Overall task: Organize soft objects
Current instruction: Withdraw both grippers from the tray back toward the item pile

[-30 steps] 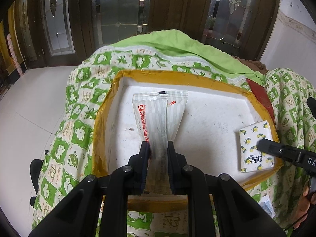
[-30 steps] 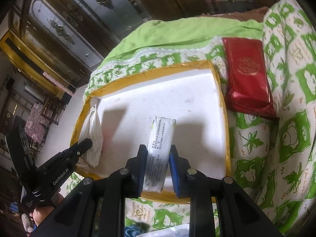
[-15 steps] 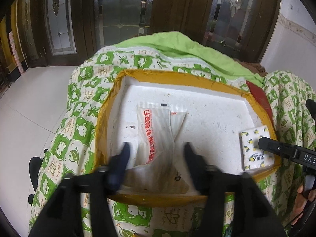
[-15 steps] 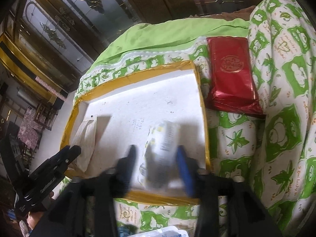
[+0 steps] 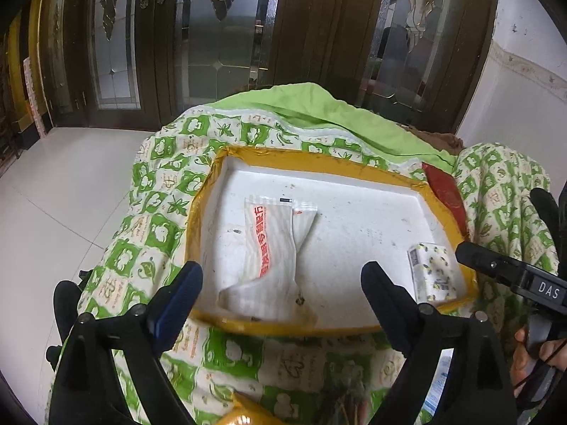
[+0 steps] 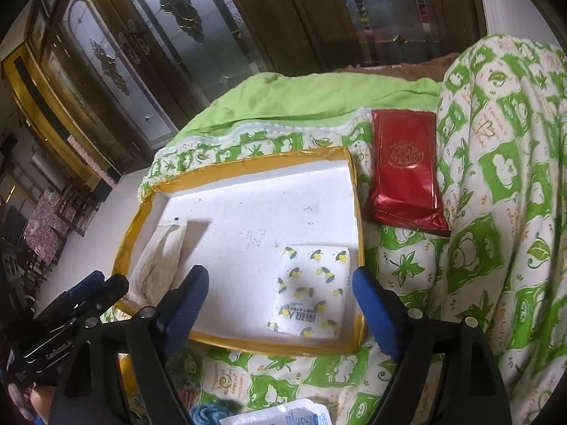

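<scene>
We had just spread our left gripper (image 5: 281, 274) wide, empty, above the white wipes pouch (image 5: 273, 258) lying flat at the left of the yellow-rimmed foam tray (image 5: 312, 157). Our right gripper (image 6: 280, 279) had likewise just opened, empty; the lemon-print tissue pack (image 6: 312, 292) lay in the tray's right corner.
</scene>
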A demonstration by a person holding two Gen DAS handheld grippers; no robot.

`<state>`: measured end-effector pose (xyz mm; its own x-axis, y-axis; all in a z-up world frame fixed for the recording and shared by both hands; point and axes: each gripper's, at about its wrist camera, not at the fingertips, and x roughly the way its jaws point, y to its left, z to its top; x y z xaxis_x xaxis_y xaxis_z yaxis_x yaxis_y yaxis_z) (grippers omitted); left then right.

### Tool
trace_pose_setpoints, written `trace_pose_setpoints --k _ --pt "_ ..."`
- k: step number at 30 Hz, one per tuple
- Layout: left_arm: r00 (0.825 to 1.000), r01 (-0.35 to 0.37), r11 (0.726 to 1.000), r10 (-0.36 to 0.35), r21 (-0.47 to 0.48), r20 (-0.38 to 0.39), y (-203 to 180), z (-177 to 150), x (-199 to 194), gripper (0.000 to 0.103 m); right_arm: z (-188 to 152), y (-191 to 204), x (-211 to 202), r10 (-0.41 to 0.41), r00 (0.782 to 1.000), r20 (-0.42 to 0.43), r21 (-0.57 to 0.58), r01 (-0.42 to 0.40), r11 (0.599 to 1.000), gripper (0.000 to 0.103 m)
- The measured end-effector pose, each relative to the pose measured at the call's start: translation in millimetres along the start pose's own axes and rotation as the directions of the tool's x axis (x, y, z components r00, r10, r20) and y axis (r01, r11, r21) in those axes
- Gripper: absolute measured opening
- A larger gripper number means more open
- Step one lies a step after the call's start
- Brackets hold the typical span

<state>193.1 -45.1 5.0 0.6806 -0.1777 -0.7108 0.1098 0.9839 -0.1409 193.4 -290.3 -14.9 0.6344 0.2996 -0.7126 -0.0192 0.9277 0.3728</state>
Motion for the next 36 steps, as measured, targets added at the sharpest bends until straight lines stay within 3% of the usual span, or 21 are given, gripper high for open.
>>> trace_pose_setpoints --k 11,25,36 --pt "1.0 0.005 1.0 -0.005 -0.007 0.018 3.8 -36.3 -42.3 0.096 -20.4 16.7 -32.6 -0.006 0.999 0.053 -0.076 0.01 0.997 0.102" --pt "0.999 -0.035 0.999 0.035 -0.011 0.018 16.2 -100.5 -90.0 0.096 -59.7 16.8 -72.4 0.01 0.997 0.079 -0.08 -0.003 0.997 0.102" --pt "0.997 -0.048 0.996 0.053 -0.074 0.054 32.3 -120.9 -121.3 0.096 -84.5 11.8 -93.3 0.029 0.997 0.074 -0.073 -0.024 0.997 0.102"
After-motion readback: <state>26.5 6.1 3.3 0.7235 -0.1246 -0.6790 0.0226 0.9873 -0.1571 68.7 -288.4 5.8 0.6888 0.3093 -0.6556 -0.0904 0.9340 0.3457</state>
